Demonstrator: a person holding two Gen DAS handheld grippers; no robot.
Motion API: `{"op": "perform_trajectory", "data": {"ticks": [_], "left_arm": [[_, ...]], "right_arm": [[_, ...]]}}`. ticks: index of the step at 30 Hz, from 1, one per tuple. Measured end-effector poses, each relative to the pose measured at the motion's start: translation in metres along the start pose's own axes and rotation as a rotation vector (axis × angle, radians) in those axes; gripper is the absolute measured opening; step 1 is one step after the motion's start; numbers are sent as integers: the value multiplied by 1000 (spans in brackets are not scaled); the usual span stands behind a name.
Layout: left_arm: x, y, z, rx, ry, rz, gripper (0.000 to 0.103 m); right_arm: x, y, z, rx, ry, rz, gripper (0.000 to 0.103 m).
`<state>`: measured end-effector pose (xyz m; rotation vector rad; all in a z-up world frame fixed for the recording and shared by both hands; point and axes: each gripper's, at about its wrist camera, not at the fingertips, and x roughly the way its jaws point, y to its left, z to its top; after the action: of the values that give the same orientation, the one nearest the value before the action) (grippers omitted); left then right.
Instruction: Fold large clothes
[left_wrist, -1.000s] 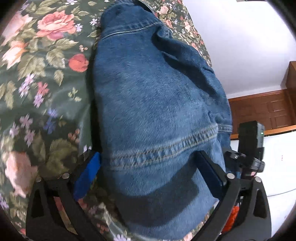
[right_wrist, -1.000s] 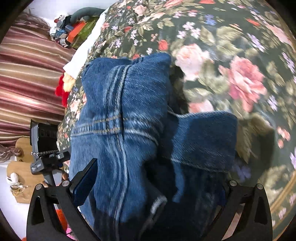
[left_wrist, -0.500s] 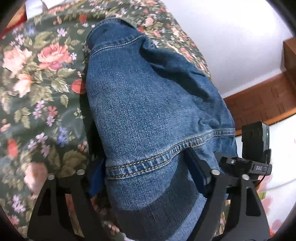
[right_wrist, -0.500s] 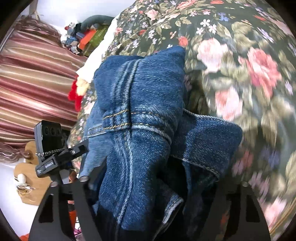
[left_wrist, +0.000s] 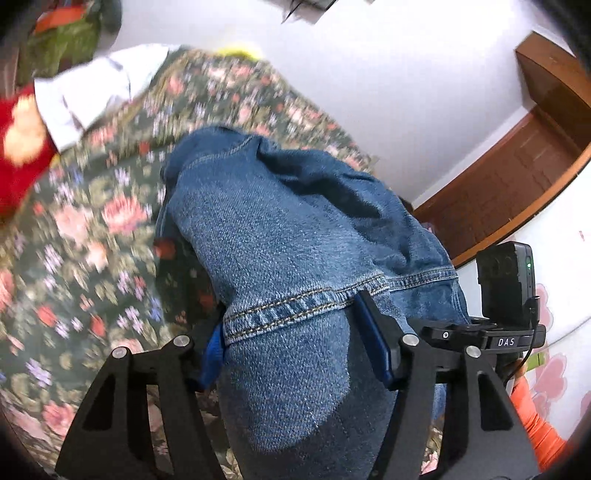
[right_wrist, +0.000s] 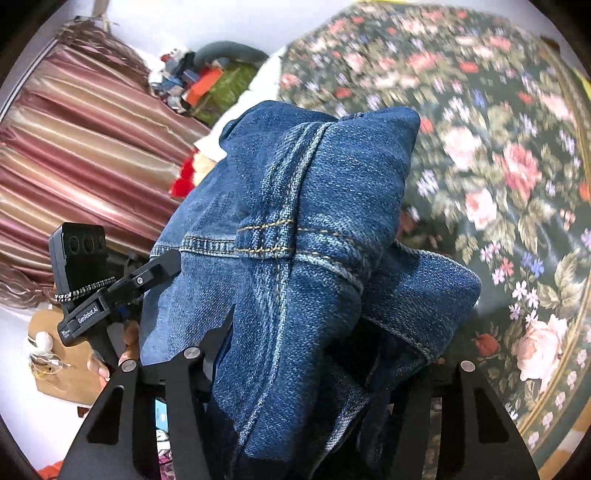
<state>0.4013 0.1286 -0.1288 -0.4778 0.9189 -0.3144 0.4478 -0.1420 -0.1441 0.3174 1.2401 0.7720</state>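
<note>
A folded bundle of blue jeans (left_wrist: 280, 229) fills the middle of both wrist views, raised above the floral bedspread (left_wrist: 74, 240). My left gripper (left_wrist: 291, 332) has its jaws closing, and its blue pads press into the denim from both sides just under a stitched hem. My right gripper (right_wrist: 325, 343) is closing too, gripping the other side of the jeans (right_wrist: 314, 192); thick folds hide its right finger. Each view shows the other gripper's black camera unit beside the bundle. The far end of the jeans hangs down toward the bedspread (right_wrist: 498, 166).
A white cloth (left_wrist: 92, 85) and a red plush toy (left_wrist: 18, 147) lie at the head of the bed. Dark wooden furniture (left_wrist: 517, 177) stands by the white wall. A striped curtain (right_wrist: 74, 147) and a pile of clutter (right_wrist: 207, 81) are beyond the bed. A hand (right_wrist: 129, 339) holds the left gripper.
Both grippers closed in on the jeans bundle and rose with it. The bedspread has dropped away, and more of the room shows around the jeans.
</note>
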Motion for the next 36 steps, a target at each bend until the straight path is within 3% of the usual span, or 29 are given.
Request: {"op": "perform_trajectory", "data": {"ticks": [7, 13, 20, 28, 32, 36], "left_arm": [[-58, -14, 23, 76, -102, 1, 64], [-79, 6, 27, 96, -113, 27, 64], [-57, 66, 5, -7, -40, 41, 64], [-12, 134, -29, -96, 78, 75, 63], [2, 153, -42, -92, 99, 98, 62], [2, 150, -50, -39, 71, 127, 62]], "right_arm": [[-24, 55, 2, -60, -102, -1, 56], [-7, 81, -1, -59, -114, 6, 56], [54, 83, -11, -15, -15, -19, 56], [138, 58, -24, 19, 115, -91, 55], [166, 46, -30, 10, 159, -124, 55], [170, 34, -28, 31, 176, -88, 56]]}}
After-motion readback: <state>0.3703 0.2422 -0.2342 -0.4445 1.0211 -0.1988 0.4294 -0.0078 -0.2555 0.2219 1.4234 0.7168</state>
